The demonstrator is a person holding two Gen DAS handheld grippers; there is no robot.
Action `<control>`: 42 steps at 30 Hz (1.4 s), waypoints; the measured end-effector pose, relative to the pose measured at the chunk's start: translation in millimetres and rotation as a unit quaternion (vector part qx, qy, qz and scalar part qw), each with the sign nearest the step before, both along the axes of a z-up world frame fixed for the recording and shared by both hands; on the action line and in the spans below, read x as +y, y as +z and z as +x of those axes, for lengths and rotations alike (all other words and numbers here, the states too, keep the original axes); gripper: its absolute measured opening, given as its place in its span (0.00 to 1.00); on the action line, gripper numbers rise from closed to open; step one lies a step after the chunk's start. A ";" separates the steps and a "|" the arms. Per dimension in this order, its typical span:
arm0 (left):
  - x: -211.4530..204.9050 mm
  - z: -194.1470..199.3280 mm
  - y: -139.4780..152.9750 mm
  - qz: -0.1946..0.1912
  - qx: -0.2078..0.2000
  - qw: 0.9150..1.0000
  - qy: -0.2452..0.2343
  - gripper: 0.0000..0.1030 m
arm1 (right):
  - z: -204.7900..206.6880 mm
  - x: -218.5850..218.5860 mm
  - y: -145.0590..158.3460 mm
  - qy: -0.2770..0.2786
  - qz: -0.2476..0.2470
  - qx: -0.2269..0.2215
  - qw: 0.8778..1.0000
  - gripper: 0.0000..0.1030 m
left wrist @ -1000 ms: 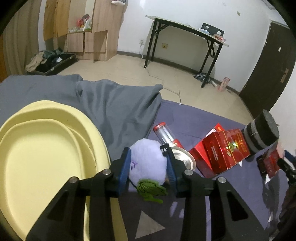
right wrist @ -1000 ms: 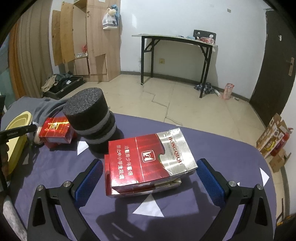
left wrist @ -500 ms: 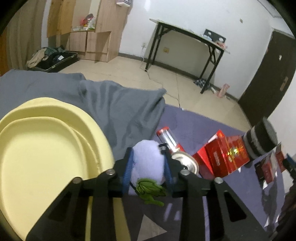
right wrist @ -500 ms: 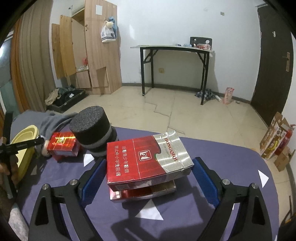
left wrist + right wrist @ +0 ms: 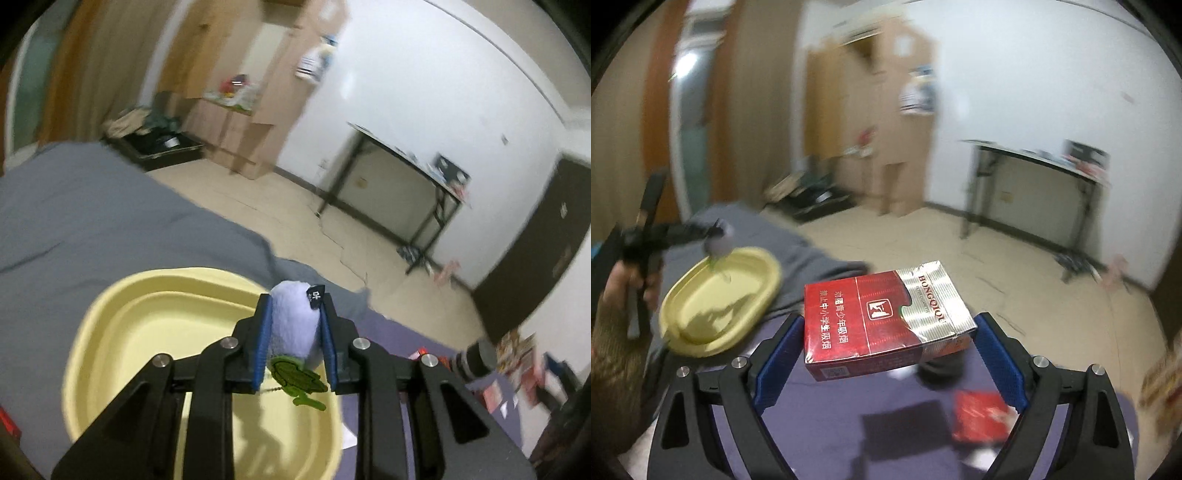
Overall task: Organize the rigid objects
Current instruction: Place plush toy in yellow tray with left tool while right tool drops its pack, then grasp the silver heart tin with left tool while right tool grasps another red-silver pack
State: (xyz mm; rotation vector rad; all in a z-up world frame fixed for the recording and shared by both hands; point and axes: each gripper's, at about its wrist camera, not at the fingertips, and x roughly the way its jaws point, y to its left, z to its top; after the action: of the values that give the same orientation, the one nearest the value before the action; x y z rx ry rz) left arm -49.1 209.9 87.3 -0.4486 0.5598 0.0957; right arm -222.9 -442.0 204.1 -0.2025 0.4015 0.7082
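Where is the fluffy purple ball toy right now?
The fluffy purple ball toy is pinched in the left hand-held gripper, held up over the oval yellow plastic tray.

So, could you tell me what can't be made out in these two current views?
- Left wrist view: the plush ball and left gripper cover part of the yellow basin; the items at the right edge are blurred.
- Right wrist view: the cigarette carton in the right gripper covers most of a dark object behind it; the red pack on the cloth is too blurred to read.
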 end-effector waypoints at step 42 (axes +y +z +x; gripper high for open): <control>-79.9 37.2 -20.1 -0.048 0.002 0.985 -0.164 1.00 | 48.0 29.1 15.8 -0.076 -0.088 0.044 0.992 1.00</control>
State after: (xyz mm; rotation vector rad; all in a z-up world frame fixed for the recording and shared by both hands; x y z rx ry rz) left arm -11.9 130.0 67.3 -0.4437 0.6376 -0.2475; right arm -174.8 -412.9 219.9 -0.3053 0.5590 0.5329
